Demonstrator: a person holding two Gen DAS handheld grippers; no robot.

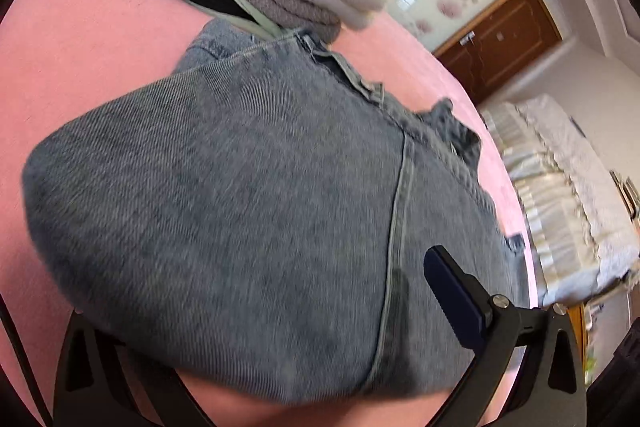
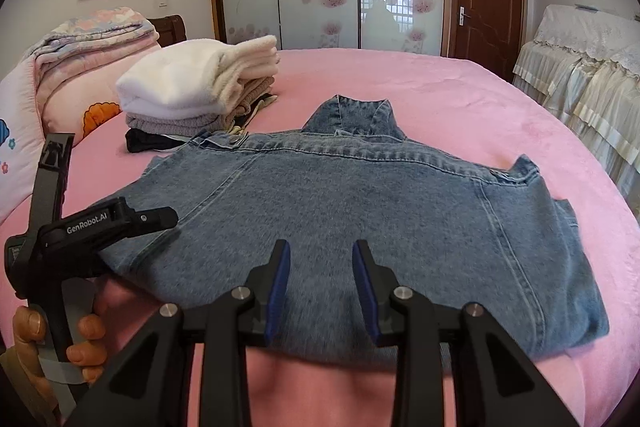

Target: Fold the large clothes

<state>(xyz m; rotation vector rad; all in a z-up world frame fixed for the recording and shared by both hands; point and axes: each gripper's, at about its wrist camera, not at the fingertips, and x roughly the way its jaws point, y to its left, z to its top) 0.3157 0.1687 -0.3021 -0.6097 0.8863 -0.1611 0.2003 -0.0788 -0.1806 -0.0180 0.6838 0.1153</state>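
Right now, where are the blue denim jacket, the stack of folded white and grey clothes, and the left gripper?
blue denim jacket point(image 2: 340, 195): right wrist view, middle of its back panel.
stack of folded white and grey clothes point(image 2: 192, 87): right wrist view, top white fleece layer.
left gripper point(image 2: 160, 217): right wrist view, the finger tip over the jacket's edge.
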